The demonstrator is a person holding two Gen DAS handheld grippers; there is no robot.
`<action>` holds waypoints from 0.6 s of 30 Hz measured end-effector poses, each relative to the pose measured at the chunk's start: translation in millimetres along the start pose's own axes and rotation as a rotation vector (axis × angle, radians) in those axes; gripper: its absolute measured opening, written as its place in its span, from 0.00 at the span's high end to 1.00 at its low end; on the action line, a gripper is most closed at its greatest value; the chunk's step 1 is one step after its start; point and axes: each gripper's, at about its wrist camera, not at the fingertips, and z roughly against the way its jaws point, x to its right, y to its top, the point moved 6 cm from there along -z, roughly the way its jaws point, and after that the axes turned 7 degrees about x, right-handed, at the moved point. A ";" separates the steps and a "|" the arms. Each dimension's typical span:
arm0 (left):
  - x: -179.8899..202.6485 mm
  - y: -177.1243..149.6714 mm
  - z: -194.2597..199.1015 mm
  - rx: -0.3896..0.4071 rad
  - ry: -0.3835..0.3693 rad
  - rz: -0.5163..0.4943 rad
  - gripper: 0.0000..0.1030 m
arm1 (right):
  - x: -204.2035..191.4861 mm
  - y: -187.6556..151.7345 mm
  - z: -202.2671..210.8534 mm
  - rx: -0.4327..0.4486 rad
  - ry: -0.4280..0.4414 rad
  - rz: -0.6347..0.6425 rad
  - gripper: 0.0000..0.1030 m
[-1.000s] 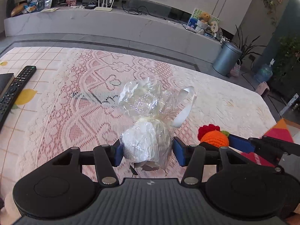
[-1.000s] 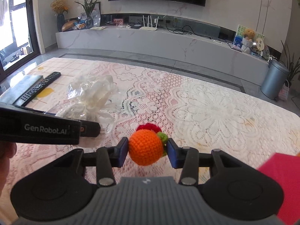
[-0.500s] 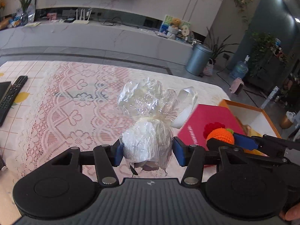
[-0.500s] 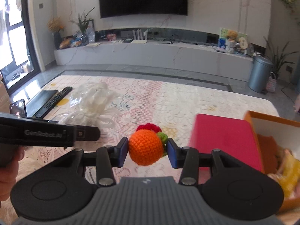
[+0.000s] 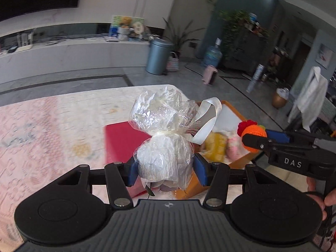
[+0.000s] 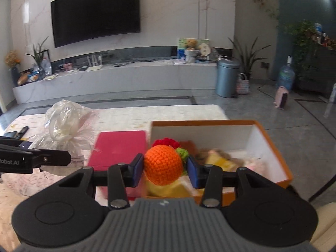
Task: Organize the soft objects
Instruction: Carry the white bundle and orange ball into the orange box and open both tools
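Note:
My left gripper [image 5: 164,171] is shut on a cellophane-wrapped bundle [image 5: 166,138] tied with a white ribbon, held above the red lid [image 5: 121,140]. My right gripper [image 6: 164,171] is shut on an orange crochet ball [image 6: 162,164] with red and green trim, held over the near edge of the open orange box [image 6: 271,147]. The box holds yellow and pink soft toys [image 6: 218,161]. The ball [image 5: 253,132] and the right gripper also show at the right of the left wrist view. The bundle [image 6: 65,126] shows at the left of the right wrist view.
The red lid [image 6: 119,147] lies left of the box on the lace tablecloth [image 5: 52,126]. A remote [image 6: 21,131] lies at the table's far left. Beyond the table stand a grey bin [image 6: 227,77] and a long TV bench [image 6: 115,77].
Both grippers have swung right with their loads. The orange box and red lid have come closer, and the ball now hangs over the box's near edge.

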 end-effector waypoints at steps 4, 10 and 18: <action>26.7 12.1 -38.2 -0.046 -0.048 -0.052 0.41 | 33.9 9.7 -9.3 -0.011 -0.045 0.032 0.57; 49.7 20.0 -109.3 -0.145 -0.064 -0.110 0.41 | 76.7 14.4 -52.6 -0.077 -0.061 0.076 0.57; 64.6 4.2 -192.2 -0.292 -0.053 -0.235 0.41 | 119.7 4.5 -141.6 -0.208 -0.043 0.141 0.57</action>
